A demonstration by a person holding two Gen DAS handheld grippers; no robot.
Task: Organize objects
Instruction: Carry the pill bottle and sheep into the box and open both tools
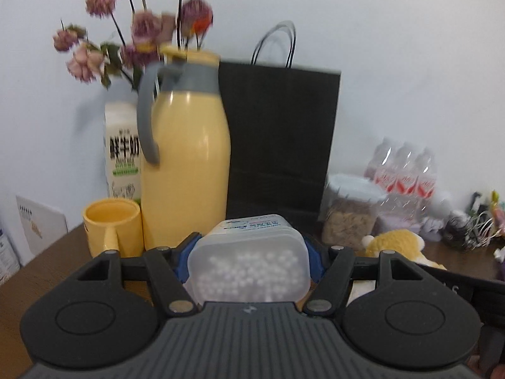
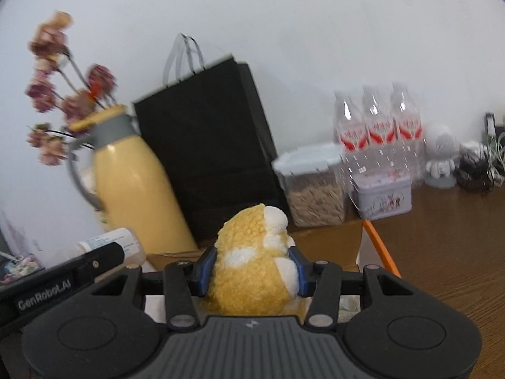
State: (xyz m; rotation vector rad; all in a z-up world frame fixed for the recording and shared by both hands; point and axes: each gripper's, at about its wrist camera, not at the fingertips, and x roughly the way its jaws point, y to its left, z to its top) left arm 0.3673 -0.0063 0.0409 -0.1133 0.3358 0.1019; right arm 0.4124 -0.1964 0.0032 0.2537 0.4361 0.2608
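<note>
The left gripper [image 1: 249, 260] has its jaws closed on a translucent tub [image 1: 247, 262] of small white beads, held up above the table [image 1: 47, 252]. The right gripper [image 2: 251, 268], its jaws partly closed, clamps a yellow plush toy [image 2: 252, 262] — also off the table. Far behind, a yellow jug [image 1: 186, 154] stands beside a black paper bag [image 1: 277, 139]; a matching cup [image 1: 110, 224] looks empty. To the right, a clear lidded container [image 2: 312, 186] holds pale flakes, near bottled water [image 2: 378, 129] — and a small tin [image 2: 383, 197].
</note>
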